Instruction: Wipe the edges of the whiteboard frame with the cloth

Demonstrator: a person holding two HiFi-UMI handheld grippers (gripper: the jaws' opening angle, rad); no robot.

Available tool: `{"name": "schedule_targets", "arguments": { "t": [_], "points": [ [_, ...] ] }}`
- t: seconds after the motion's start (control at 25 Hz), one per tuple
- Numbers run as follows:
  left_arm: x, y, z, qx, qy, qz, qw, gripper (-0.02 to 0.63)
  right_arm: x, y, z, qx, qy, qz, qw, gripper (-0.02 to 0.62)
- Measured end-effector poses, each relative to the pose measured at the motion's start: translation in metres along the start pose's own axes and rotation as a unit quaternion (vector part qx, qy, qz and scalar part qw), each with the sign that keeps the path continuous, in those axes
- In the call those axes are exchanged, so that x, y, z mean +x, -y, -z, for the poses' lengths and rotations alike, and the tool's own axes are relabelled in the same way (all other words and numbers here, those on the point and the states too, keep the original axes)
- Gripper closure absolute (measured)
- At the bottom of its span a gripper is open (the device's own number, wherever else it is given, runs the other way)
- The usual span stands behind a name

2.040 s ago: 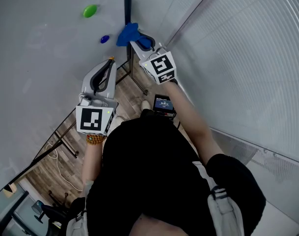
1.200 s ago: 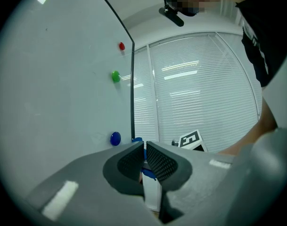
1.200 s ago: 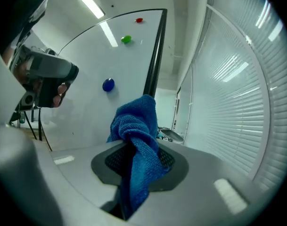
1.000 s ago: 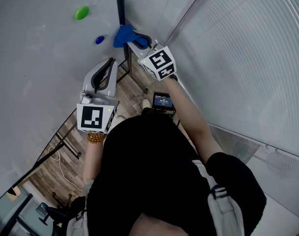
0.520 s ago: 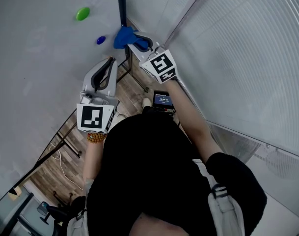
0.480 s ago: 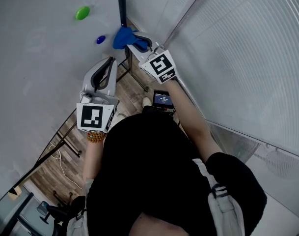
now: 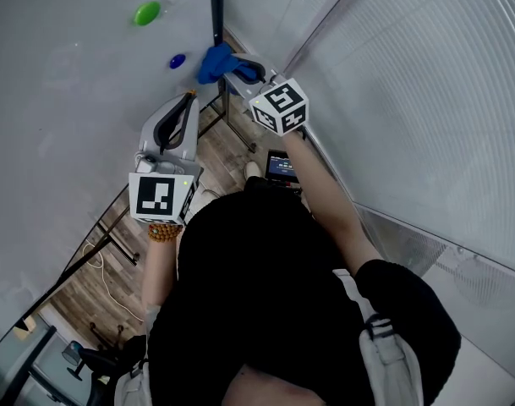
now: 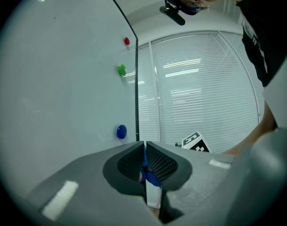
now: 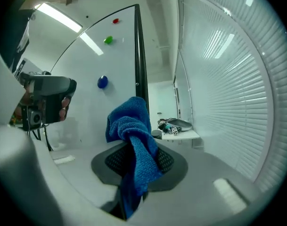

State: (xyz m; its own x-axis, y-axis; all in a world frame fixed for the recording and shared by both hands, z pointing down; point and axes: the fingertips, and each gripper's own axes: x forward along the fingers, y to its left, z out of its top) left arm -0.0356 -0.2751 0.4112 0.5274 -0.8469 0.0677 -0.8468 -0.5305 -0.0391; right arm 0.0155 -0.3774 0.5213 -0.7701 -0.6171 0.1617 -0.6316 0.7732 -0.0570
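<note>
The whiteboard [image 7: 71, 100] fills the left of the head view, and its dark frame edge [image 7: 216, 7] runs up its right side. My right gripper [image 7: 233, 66] is shut on a blue cloth [image 7: 213, 61], which is pressed at the frame edge just right of a blue magnet [image 7: 178, 61]. In the right gripper view the cloth [image 9: 132, 135] bunches over the jaws in front of the frame edge [image 9: 139, 55]. My left gripper [image 7: 189, 100] hovers shut near the board, below the cloth. Its jaws [image 8: 145, 147] hold nothing that I can make out.
Green [image 7: 147, 13] and blue magnets sit on the board, and a red one [image 9: 116, 20] is higher up. White blinds [image 7: 426, 100] cover the right wall. A small white shelf with items [image 9: 177, 126] stands beyond the frame. Board legs and cables lie on the wooden floor [image 7: 113, 269].
The right gripper has turned a little, its marker cube now showing another face, with the cloth still at the frame edge. The left gripper has hardly moved.
</note>
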Motion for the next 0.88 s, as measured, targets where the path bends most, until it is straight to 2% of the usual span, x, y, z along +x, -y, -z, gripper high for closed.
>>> {"name": "schedule_targets", "arguments": {
  "t": [0.48, 0.88],
  "points": [
    [-0.003, -0.001, 0.004, -0.003, -0.007, -0.003, 1.0, 0.595, 0.003, 0.002, 0.014, -0.015, -0.026, -0.006, 1.0, 0.502],
    [-0.012, -0.01, 0.015, -0.007, -0.017, -0.019, 0.9996, 0.595, 0.011, 0.004, 0.059, -0.006, -0.073, -0.015, 0.997, 0.5]
  ]
}}
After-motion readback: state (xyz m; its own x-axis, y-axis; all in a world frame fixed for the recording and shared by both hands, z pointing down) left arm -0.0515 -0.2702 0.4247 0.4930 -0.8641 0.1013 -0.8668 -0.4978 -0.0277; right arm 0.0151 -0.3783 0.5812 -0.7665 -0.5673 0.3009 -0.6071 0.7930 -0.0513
